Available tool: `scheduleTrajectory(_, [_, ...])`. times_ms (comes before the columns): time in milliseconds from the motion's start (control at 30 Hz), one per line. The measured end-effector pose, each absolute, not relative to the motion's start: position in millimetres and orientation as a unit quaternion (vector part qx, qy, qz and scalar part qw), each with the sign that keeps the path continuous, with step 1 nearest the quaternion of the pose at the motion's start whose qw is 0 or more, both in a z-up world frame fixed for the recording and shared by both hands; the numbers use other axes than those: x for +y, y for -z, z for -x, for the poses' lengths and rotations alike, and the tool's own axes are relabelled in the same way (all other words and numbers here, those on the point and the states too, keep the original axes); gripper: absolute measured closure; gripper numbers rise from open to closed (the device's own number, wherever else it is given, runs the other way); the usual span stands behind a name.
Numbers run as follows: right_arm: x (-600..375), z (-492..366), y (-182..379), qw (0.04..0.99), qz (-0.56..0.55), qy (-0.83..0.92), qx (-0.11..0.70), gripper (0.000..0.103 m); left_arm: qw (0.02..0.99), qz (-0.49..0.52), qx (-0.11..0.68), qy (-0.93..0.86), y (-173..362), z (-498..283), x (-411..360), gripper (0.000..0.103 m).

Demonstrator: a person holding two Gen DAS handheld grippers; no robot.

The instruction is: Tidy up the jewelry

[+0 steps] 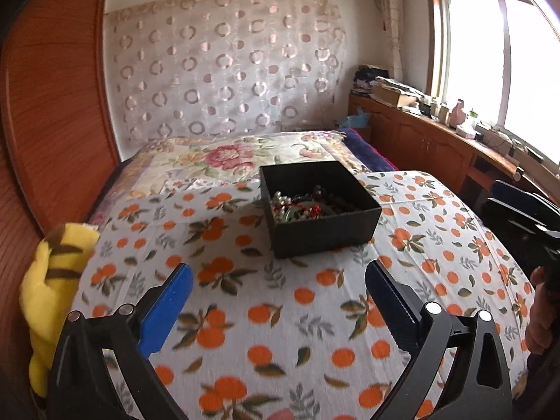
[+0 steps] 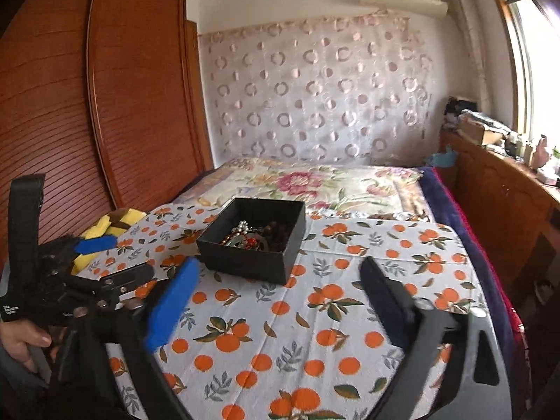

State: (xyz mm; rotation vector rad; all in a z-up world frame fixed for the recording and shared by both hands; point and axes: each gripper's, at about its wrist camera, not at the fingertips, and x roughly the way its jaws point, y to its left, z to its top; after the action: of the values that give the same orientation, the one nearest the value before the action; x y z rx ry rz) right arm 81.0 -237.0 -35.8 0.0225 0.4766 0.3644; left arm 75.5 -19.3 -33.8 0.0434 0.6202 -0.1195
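Sitting at the far left edge of the table, a yellow plush toy with brown stripes (image 1: 52,301) lay against the white cloth printed with oranges and green leaves (image 1: 280,315) (it had no part in the job). Next to the right, the left gripper (image 1: 278,280) hovered low over that cloth, its blue-padded finger and its dark ribbed one spread wide with nothing between them. Further right and farther back stood the open square black cardboard box (image 1: 325,234), and inside it the tangle of jewelry (image 1: 301,206) — silvery beads, red pieces, a strand of dark brown beads — heaped against the near wall. At the right side the right gripper (image 2: 280,273) hung just short of the box, likewise spread wide and empty.

The pieces looked light but awkward: thin strands, loose and limp, probably caught up in one another, so lifting one would likely drag its neighbours. The beads seemed hard and smooth, apt to slip from flat pads; a pinch across a bunched strand, not a single bead, seemed the safer hold. The box itself looked light and stiff — it would probably slide on the cloth if nudged, so one gripper might need to steady a wall. Whether any clasps were fine or fragile could not be told from these views.
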Motion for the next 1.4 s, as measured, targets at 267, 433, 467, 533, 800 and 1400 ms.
scheduleTrajectory(267, [-243, -68, 39, 0.96, -0.018, -0.149, 0.235, 0.002, 0.953, -0.022, 0.3, 0.037, 32, -57, -13, 0.008])
scheduleTrajectory(433, [-242, -67, 44, 0.96, -0.02, -0.143, 0.239, 0.002, 0.955, -0.026, 0.292, 0.037, 30, -51, -13, 0.008])
scheduleTrajectory(467, [-242, -67, 45, 0.96, -0.021, -0.142, 0.239, 0.002, 0.956, -0.026, 0.291, 0.037, 30, -50, -13, 0.008])
scheduleTrajectory(533, [-242, -67, 45, 0.96, -0.023, -0.141, 0.239, 0.002, 0.956, -0.023, 0.29, 0.039, 29, -49, -13, 0.008])
scheduleTrajectory(800, [-242, -66, 47, 0.96, -0.024, -0.138, 0.241, 0.002, 0.959, -0.026, 0.281, 0.036, 25, -46, -14, 0.008])
scheduleTrajectory(1400, [-242, -66, 47, 0.962, -0.023, -0.131, 0.239, 0.002, 0.961, -0.024, 0.274, 0.037, 20, -40, -17, 0.008])
